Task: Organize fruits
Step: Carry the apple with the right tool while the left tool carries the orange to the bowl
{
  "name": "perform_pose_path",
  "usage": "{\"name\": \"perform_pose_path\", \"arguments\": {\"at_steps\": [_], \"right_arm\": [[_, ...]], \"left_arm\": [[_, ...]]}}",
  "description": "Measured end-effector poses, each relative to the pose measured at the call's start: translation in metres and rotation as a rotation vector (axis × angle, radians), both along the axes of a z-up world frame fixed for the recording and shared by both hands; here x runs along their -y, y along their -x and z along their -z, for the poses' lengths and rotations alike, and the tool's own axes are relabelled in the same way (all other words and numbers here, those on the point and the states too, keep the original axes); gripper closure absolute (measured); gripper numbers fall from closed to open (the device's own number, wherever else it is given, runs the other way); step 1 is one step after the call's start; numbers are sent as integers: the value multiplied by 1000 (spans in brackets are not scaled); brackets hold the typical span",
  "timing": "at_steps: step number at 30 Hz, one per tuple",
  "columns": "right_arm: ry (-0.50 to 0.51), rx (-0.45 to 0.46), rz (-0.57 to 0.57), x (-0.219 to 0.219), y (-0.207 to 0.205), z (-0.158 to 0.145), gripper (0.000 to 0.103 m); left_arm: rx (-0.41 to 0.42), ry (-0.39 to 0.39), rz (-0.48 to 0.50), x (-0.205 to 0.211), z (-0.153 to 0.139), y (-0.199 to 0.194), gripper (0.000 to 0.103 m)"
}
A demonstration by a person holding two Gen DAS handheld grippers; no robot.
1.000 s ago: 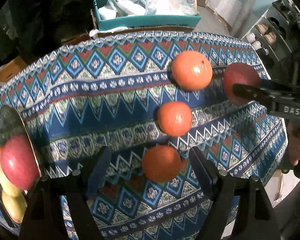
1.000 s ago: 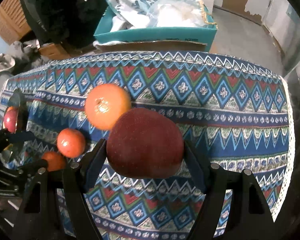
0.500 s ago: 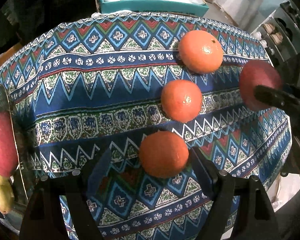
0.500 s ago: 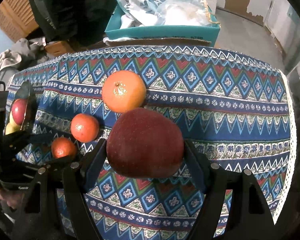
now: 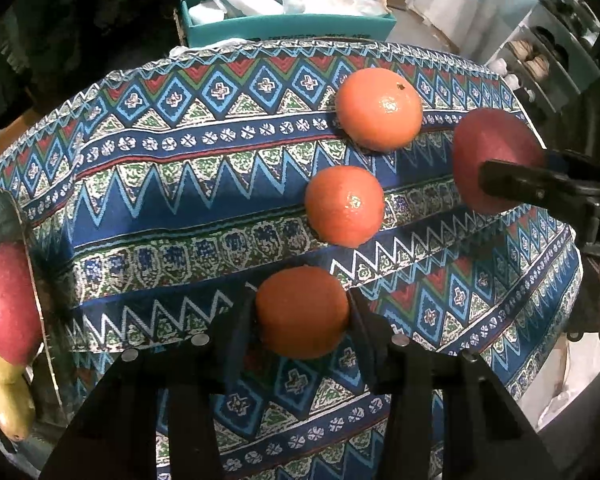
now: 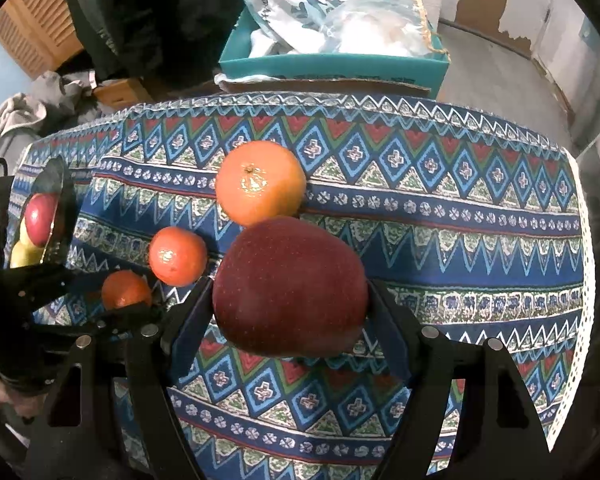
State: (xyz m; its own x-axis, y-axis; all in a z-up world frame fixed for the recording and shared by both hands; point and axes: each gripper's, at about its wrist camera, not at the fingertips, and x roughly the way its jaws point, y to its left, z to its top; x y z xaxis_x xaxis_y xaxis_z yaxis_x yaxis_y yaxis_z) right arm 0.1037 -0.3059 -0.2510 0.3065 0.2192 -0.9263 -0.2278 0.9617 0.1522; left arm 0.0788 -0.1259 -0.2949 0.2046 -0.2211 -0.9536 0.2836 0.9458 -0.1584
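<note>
While the left gripper [image 5: 302, 314] is clamping the nearest tangerine [image 5: 302, 312] on the tablecloth [image 5: 180, 184], its jaws having just closed on it, the right gripper [image 6: 290, 292] is gripping a red apple [image 6: 290, 286]. Two more oranges [image 5: 344, 206] are lying toward the cloth's far edge, and a fruit bowl [image 5: 20, 220] is sitting at its left edge.

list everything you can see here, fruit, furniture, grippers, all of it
oranges: three, orange, in a row on the tablecloth, nearest one between the left gripper's fingers
red apple: one, dark red, in the right gripper
bowl: one, dark, at the table's left edge, holding a red apple and yellow-green fruit
tablecloth: one, blue patterned, over the table
box: one, teal, behind the table, holding bags
left gripper: black, just closed on the nearest orange
right gripper: black, shut on the apple
</note>
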Motion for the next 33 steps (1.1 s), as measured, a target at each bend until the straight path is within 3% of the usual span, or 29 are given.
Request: {"name": "perform_pose_path", "arguments": {"at_steps": [33], "right_arm": [[-76,160,-82,-55,17,-79,27]], "left_arm": [[181,98,-60,-54,-107,25,57]]}}
